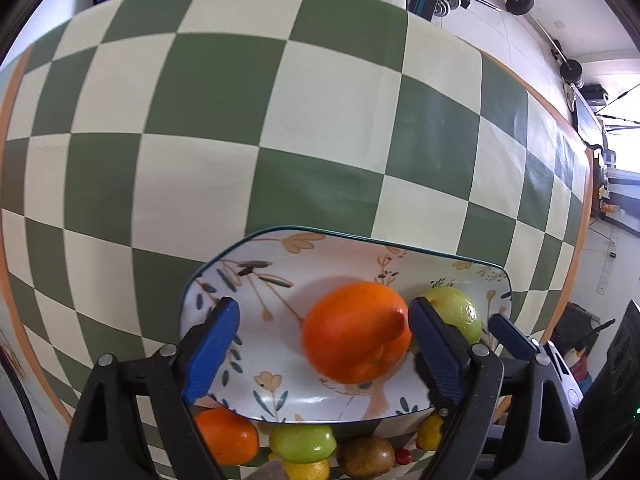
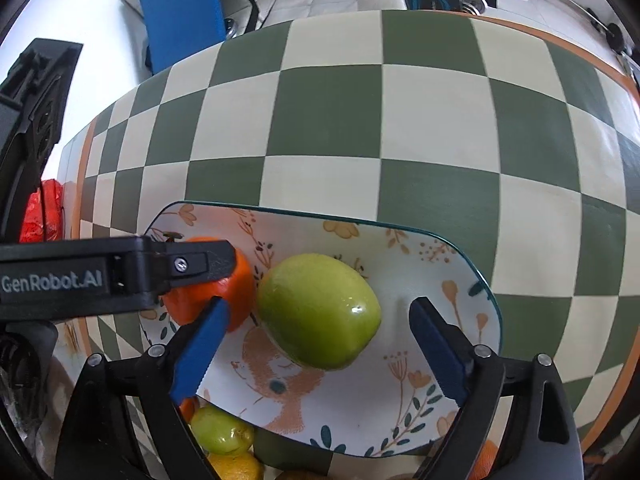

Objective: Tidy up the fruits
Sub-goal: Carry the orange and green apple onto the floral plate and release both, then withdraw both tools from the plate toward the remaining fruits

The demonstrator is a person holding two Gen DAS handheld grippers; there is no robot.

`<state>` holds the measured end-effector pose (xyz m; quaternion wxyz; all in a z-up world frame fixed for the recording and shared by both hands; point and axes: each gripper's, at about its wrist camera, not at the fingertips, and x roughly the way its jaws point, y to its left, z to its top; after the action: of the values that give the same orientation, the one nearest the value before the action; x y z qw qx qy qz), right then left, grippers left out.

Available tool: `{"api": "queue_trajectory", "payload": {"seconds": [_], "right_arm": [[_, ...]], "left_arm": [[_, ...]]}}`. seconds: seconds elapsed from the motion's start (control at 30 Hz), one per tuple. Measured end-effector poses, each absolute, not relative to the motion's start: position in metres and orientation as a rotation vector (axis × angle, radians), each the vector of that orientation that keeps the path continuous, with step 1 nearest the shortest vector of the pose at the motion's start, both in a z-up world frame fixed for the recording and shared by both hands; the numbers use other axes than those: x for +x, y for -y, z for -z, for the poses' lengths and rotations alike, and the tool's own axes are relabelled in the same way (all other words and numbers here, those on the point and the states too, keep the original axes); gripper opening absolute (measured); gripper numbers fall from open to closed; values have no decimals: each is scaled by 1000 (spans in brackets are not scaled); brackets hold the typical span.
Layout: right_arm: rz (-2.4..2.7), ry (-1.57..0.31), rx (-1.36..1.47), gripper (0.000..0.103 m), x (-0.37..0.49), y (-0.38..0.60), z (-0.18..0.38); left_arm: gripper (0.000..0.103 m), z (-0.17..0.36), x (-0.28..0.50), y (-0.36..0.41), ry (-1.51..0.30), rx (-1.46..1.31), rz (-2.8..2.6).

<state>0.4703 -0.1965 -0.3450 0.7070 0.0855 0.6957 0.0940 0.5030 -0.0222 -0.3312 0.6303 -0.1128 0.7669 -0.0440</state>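
Observation:
A floral plate lies on the checkered table. On it sit an orange and a green apple, side by side. My left gripper is open over the plate, the orange between its blue fingers and close to the right one. My right gripper is open around the green apple, not touching it. The left gripper's body reaches in from the left in the right wrist view.
Below the plate's near edge lie several loose fruits: an orange, a green apple, a kiwi, lemons. A red bag lies at the table's left. Green-and-cream checkered cloth stretches beyond the plate.

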Motion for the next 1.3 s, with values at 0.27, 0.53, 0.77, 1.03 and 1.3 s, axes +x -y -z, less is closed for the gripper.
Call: {"api": "queue_trajectory", "payload": {"seconds": [0.27,0.53,0.77,1.03,1.3], "right_arm": [[-35,-1478,139,96,440,216,306],[40,-1425,128,96,396,223,272],[61,-1354,104,96,357,221,229],[52,-1269,91,96,316,219,170],[59,-1176,90,96,274,214,119]], "left_arm": [[87,277,475,8,-1558,-67,34],[87,232,420,19,-1408,35,24],[87,198,375,23,-1327,19,45],[87,154,333,18,-1228,21,63],[87,116,298,13,-1156,25,76]]}}
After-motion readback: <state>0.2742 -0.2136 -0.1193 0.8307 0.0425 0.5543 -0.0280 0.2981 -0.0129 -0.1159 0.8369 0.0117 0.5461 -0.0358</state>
